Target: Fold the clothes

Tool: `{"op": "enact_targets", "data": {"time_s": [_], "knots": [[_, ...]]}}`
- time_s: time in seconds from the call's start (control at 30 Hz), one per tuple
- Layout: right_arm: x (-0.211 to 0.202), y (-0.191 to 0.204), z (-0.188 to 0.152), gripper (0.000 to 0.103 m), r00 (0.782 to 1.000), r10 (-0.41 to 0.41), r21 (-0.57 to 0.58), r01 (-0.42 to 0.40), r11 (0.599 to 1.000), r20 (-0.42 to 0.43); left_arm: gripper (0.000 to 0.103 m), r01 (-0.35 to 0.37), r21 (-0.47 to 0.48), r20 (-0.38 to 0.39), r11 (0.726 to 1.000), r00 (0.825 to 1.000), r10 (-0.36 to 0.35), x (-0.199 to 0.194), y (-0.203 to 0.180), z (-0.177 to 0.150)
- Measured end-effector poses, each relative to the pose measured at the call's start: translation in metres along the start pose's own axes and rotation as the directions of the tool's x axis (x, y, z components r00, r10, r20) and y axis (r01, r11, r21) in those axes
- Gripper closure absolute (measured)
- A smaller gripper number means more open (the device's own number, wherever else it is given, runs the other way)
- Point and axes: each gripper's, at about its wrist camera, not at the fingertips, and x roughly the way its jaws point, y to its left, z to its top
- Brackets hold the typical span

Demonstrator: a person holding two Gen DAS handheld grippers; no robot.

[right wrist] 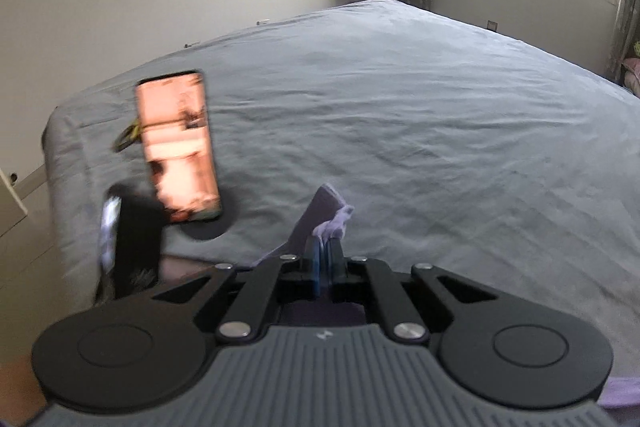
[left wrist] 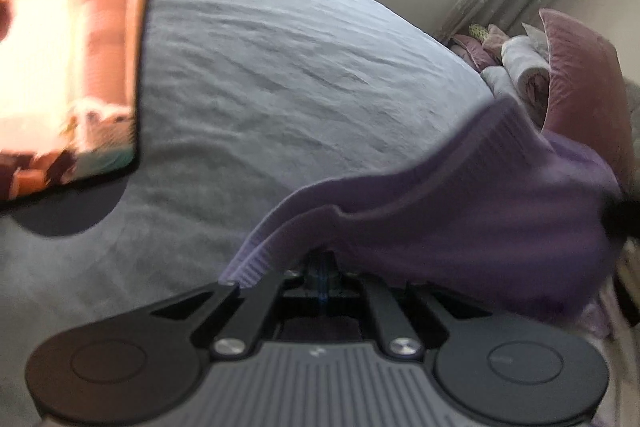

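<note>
Both grippers, left gripper (left wrist: 323,259) and right gripper (right wrist: 326,247), are clamped shut on a ribbed lilac knit garment (left wrist: 460,211) held low-centre above the grey bedspread (right wrist: 400,107), seemingly mid-carry; it next needs lowering flat, kept taut.

Left gripper (left wrist: 322,261) fingertips hidden under the purple garment (left wrist: 460,211). Garment's far end smeared by blur, cut off at the right. Phone (left wrist: 68,47) screen blurred, cropped by the left edge; its content unreadable.
</note>
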Motion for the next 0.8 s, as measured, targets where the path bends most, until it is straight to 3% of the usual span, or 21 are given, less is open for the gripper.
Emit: {"op": "enact_targets", "data": {"time_s": [0.3, 0.5, 0.6, 0.73, 0.8], "knots": [[0.017, 0.049, -0.056, 0.098, 0.998, 0.000, -0.020, -0.001, 1.000, -0.065, 0.100, 0.088, -0.203, -0.019, 0.975, 0.995, -0.094, -0.023, 0.024, -0.019], [0.047, 0.050, -0.089, 0.096, 0.993, 0.011, 0.007, -0.010, 1.000, -0.117, 0.098, 0.210, -0.294, -0.042, 0.932, 0.972, -0.232, -0.027, 0.037, -0.029], [0.058, 0.045, -0.097, 0.090, 0.992, 0.031, 0.032, -0.027, 0.999, -0.126, 0.088, 0.267, -0.339, -0.048, 0.902, 0.953, -0.300, -0.029, 0.044, -0.033], [0.058, 0.037, -0.099, 0.084, 0.990, 0.082, 0.102, -0.071, 0.992, -0.114, 0.060, 0.338, -0.399, -0.051, 0.852, 0.920, -0.389, -0.031, 0.053, -0.040], [0.050, 0.031, -0.099, 0.056, 0.987, 0.123, 0.136, -0.108, 0.985, -0.107, 0.049, 0.371, -0.429, -0.051, 0.824, 0.900, -0.432, -0.033, 0.057, -0.043]]}}
